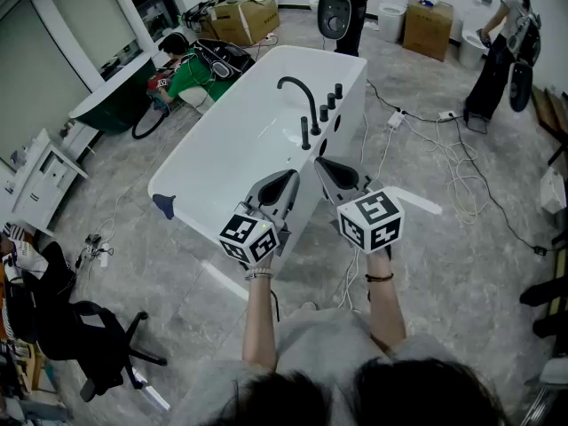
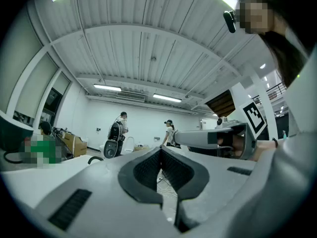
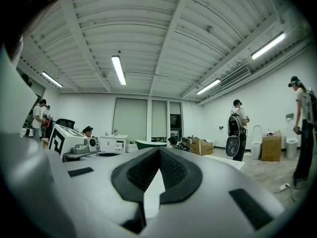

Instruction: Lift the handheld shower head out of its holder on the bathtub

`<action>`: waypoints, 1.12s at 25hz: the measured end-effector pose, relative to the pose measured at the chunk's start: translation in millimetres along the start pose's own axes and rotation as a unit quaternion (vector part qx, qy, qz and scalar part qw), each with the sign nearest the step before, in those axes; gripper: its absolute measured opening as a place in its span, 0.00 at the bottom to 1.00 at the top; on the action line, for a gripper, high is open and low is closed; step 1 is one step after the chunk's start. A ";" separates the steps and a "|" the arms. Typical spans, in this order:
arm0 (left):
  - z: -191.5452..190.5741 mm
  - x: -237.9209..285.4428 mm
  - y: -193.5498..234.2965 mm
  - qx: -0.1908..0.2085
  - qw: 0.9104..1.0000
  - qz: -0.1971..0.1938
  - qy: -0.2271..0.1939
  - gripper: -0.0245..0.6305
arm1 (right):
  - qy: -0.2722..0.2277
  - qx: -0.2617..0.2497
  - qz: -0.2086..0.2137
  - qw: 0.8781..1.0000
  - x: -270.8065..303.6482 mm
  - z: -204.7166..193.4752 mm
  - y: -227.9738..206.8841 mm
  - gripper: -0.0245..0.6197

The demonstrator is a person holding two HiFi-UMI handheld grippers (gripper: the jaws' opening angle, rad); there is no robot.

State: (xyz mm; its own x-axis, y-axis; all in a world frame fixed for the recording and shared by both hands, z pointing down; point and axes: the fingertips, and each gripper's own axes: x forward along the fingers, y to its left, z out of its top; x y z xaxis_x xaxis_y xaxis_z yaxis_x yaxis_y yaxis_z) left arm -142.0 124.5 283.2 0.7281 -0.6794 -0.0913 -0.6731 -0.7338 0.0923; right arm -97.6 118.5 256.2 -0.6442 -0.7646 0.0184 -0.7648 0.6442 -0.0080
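Left gripper (image 1: 286, 183) and right gripper (image 1: 330, 172) hover level near the bathtub (image 1: 213, 149), jaws together and empty, apparently before approaching. The shower head (image 1: 305, 134) sits in its holder.

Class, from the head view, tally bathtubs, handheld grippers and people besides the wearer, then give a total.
Bathtubs: 2 (white tub, dark green tub)
Grippers: 2 (left gripper, right gripper)
People: 3 (crouching person, standing person, second standing person)
Total: 7
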 end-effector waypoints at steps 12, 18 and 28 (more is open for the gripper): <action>-14.3 21.2 -28.7 -0.021 1.000 -0.011 -0.014 0.04 | 0.021 -0.012 0.008 1.000 -24.1 -13.2 -14.8 0.04; -25.7 33.8 -59.5 -0.036 0.999 0.012 -0.027 0.04 | 0.033 -0.015 0.008 0.999 -53.6 -24.0 -36.8 0.04; -35.5 41.6 -54.5 -0.018 0.999 0.045 0.003 0.04 | 0.032 0.017 0.043 0.998 -40.9 -37.8 -47.0 0.04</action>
State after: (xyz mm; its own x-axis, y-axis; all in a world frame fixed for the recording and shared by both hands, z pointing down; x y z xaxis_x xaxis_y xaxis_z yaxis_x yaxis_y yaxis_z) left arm -70.4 136.4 309.5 0.6663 -0.7420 -0.0744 -0.7305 -0.6695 0.1348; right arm -35.1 120.2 293.7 -0.7071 -0.7025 0.0802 -0.7067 0.7060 -0.0467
